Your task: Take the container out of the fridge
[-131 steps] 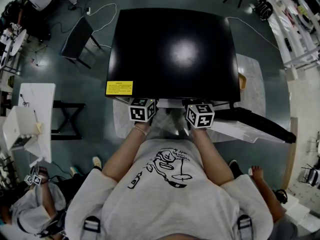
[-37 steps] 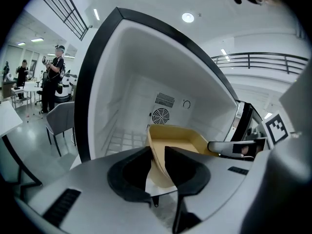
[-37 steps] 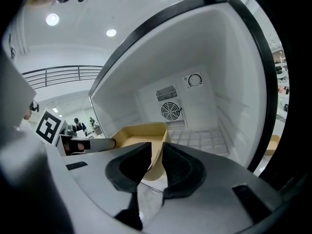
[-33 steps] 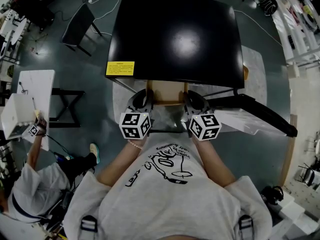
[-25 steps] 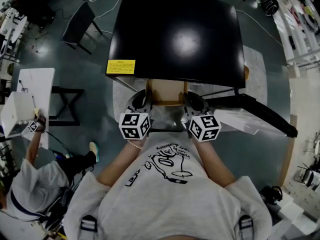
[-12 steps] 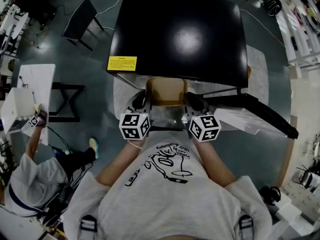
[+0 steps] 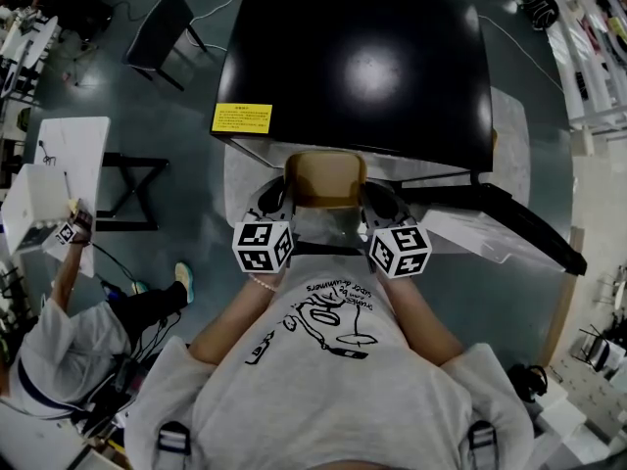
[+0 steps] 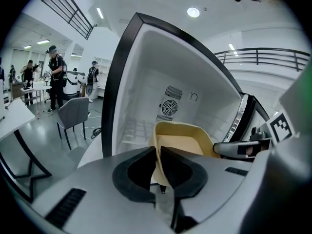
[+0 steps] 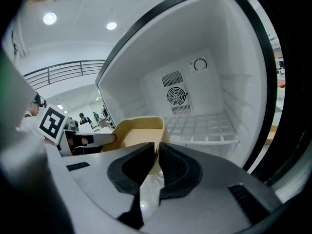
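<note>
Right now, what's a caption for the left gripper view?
Left gripper, jaws just closing, pinches container rim at open fridge.

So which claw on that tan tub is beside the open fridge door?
The right gripper: the open fridge door juts out beside it. The left gripper is on the far side. Both have just been closing on the container's walls.

Ahead: fridge cavity (image 9: 209,91) free above wire shelf (image 9: 204,128); container (image 7: 326,176) blocks my way in; open door (image 7: 509,218) hems right side.
</note>
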Motion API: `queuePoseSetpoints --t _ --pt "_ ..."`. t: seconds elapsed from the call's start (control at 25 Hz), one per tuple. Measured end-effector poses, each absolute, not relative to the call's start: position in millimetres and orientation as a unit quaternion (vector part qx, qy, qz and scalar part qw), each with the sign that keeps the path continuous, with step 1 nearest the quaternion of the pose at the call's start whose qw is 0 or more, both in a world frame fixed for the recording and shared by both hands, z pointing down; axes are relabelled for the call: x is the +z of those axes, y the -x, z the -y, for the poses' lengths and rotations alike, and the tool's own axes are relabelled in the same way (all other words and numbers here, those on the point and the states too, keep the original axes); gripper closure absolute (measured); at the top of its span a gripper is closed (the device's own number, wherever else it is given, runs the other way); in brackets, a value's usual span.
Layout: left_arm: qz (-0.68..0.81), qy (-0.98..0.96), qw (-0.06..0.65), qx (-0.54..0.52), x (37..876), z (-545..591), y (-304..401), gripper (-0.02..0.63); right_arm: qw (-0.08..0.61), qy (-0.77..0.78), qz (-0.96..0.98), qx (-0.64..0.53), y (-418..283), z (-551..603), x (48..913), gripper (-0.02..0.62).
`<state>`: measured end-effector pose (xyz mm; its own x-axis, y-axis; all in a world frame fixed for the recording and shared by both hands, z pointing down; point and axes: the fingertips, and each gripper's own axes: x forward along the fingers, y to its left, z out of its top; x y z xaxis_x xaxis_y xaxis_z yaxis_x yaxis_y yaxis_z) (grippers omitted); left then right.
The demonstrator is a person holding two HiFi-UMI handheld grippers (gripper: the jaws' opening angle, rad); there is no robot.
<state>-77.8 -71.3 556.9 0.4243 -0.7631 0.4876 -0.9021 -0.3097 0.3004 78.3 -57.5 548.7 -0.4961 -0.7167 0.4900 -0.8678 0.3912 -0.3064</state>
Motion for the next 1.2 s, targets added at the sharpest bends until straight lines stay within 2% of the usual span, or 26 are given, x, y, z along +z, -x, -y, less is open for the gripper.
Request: queuePoseSetpoints --t 1.2 --pt "0.523 -0.781 0.301 0.163 599.1 51.3 90.1 0.572 0.175 -0.454 0.820 0.302 -65.7 36.8 586.2 0.548"
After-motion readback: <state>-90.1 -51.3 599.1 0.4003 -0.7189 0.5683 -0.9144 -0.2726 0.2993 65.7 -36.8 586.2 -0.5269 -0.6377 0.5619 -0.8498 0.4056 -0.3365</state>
